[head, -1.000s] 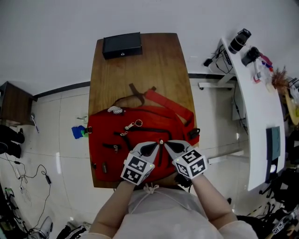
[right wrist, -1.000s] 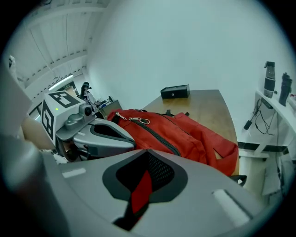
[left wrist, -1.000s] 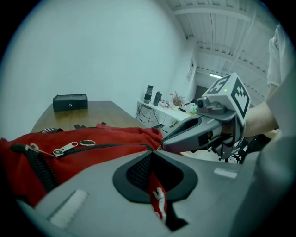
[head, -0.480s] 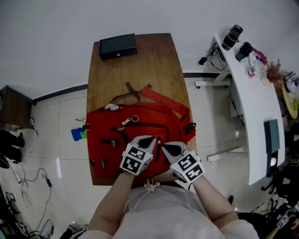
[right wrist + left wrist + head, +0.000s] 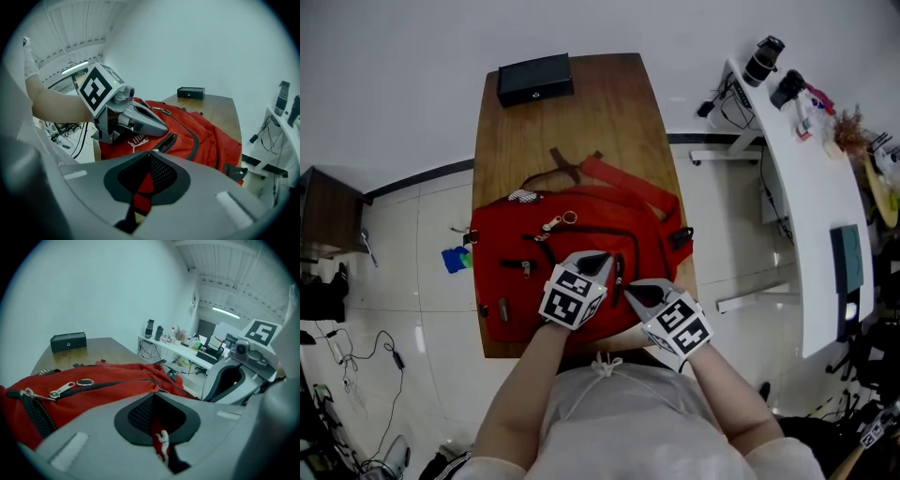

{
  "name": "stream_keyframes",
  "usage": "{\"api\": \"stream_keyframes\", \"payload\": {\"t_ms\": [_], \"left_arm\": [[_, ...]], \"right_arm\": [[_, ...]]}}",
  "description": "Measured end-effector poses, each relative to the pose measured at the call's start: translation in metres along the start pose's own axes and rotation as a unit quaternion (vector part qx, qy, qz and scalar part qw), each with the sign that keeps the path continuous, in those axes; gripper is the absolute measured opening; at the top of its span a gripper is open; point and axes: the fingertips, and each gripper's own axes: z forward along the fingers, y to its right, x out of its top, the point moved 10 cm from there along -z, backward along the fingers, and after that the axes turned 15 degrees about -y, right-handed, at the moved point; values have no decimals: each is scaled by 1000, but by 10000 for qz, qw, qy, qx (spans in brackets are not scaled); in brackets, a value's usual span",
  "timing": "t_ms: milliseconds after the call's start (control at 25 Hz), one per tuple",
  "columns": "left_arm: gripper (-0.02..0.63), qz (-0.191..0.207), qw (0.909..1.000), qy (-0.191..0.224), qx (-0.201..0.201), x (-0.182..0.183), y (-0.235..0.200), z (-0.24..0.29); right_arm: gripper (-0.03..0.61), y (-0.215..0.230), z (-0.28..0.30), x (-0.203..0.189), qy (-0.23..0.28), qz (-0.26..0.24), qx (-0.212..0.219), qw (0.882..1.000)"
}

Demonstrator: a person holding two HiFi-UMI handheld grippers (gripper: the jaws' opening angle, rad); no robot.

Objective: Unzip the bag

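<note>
The red bag (image 5: pixel 520 281) is lying flat on the near end of the wooden table (image 5: pixel 581 122), just in front of the person. The left gripper (image 5: pixel 604 261) is resting with its jaws closed, tips against the fabric just left of the dark zipper (image 5: pixel 166 140). The right gripper (image 5: pixel 630 291) is sitting just right of it, jaws also pressed shut. Red is showing between both pairs of jaws, but it cannot be told whether that is a pinched fold, a pull tab or just the bag underneath.

The bag is looking soft, light and floppy, so it is likely to bunch and slide along the table when the slider is drawn. One gripper should probably be holding the cloth taut beside the teeth while the other is taking the small pull.
</note>
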Motion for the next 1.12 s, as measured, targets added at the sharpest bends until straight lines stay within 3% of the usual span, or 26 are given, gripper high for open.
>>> {"api": "stream_keyframes", "payload": {"t_ms": [440,880,1120], "left_arm": [[6,88,9999,41,-110,-1,-1,-1],[6,227,9997,50,120,-4,4,3],[6,310,9992,183,160,-8,3,3]], "right_arm": [[12,-14,9,-15,-569,148,447,9973],[16,-38,27,-31,-1185,-83,633,9909],[21,-39,35,-39,-886,280,736,9929]]}}
